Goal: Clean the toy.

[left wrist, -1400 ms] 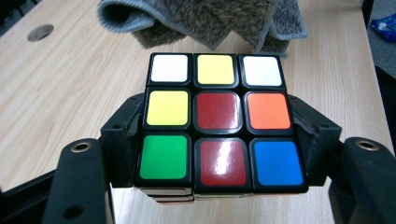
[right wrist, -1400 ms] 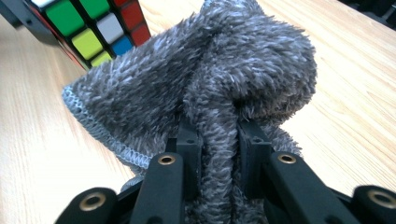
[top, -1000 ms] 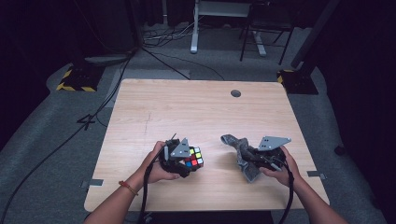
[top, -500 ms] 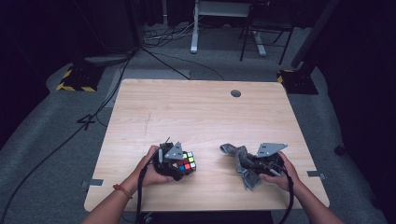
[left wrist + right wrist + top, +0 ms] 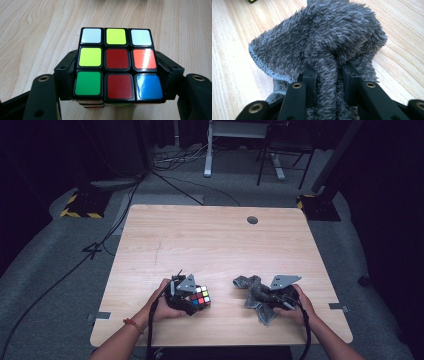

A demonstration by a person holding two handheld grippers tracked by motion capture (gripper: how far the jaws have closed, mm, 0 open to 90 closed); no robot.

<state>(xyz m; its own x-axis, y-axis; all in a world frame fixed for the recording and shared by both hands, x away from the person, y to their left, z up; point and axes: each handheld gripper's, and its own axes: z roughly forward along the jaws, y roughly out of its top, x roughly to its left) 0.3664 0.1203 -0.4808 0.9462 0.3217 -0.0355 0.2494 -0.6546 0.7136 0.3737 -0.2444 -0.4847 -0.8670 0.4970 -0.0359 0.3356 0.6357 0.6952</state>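
Overhead, the left gripper (image 5: 192, 301) clamps a puzzle cube (image 5: 200, 297) at the table's (image 5: 215, 245) near left, while the right gripper (image 5: 270, 301) pinches a grey cloth (image 5: 252, 292) at near right. Left gripper view: jaws shut tight against the cube's (image 5: 117, 65) sides. Right gripper view: the cloth (image 5: 324, 37) fold sits between jaws that have just been opening, though contact remains. Judged step: setting both down; next, release fully.
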